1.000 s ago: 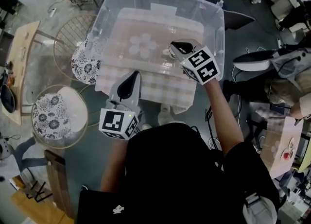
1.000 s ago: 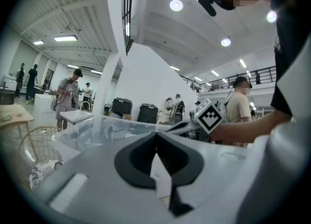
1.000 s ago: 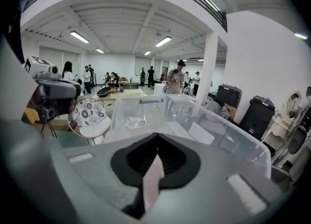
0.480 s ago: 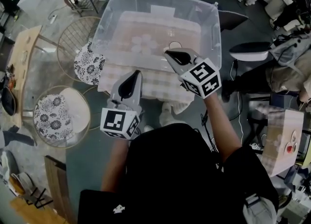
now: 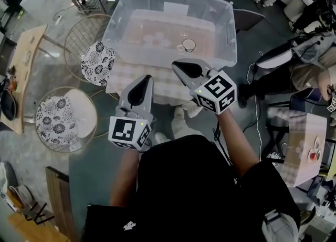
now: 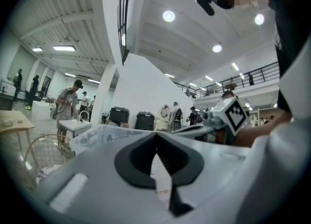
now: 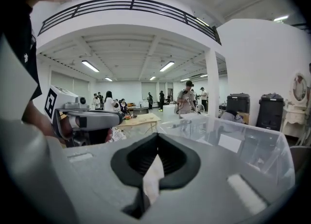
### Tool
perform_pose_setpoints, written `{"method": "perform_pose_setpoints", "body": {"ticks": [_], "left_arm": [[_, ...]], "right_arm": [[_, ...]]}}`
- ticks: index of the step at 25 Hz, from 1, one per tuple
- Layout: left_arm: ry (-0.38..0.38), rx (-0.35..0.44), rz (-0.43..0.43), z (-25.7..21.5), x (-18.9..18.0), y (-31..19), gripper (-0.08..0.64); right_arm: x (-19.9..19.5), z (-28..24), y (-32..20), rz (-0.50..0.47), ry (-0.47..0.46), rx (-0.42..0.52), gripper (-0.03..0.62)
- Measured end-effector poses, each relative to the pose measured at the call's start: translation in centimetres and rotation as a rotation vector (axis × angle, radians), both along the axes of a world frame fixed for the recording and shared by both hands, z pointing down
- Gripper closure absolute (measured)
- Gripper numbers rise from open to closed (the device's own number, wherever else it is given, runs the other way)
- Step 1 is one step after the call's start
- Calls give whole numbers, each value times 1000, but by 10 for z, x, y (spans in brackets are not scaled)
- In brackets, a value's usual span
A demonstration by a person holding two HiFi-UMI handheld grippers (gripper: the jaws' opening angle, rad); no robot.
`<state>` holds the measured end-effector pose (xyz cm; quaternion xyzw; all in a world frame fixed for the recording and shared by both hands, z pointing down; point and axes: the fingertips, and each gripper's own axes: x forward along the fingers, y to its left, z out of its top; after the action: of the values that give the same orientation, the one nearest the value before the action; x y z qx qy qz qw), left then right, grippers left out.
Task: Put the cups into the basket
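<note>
One cup (image 5: 189,44) is standing upright inside the clear basket (image 5: 229,31), right of centre on its floor, in the upper middle of the head view. Left of it a pale cluster (image 5: 155,39) is lying on the same floor. It is looking like several more cups seen from above, though the cloudy plastic is making a count unsafe.

No cup is showing outside the basket. The checked cloth on the table (image 5: 118,75) below the basket is showing nothing cup-shaped, and the two wire chairs (image 5: 65,123) at the left of the frame are carrying only patterned cushions.

Neither gripper is carrying anything. The left gripper (image 5: 148,78) is hovering at the middle of the frame, just below the basket's near wall, with its jaws pressed together on nothing. The right gripper (image 5: 176,66) is hanging beside it, slightly higher in the frame, its jaws likewise closed and empty. Each gripper's own view is showing the jaw tips meeting with only background past them.

Judging from this, the loading is looking finished or very nearly so, with nothing left in sight to fetch.
</note>
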<state>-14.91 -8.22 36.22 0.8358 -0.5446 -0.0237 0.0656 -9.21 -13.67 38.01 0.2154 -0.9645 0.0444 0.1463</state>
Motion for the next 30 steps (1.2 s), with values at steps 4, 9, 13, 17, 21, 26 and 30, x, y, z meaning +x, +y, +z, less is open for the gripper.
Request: {"method": "perform_pose_setpoints", "body": {"ticks": [4,9,13,17,21,26,30], "left_arm": [[-3,4,-3,0,-1,16,574],[-5,14,0,-3,-7,34,572],[-4,12,12,-1,-5,39,572],[1,12,24,0,3,42,572],[-5,17,24,-4,7,43,574],[-16,21,18,-7,15,43,574],[-28,26,9,-13,27,46,572]], "right_arm": [[-6,-5,26,-8,-62,11,591],[-15,-9,54,-10,-80,24,591],[-19,-12,64,1,-91,37,591],[-19,-18,70,3,-105,54,591],[-15,-22,70,6,-120,57,591],[-8,-21,72,1,-138,47,591],[2,-27,76,-8,-157,49,591]]}}
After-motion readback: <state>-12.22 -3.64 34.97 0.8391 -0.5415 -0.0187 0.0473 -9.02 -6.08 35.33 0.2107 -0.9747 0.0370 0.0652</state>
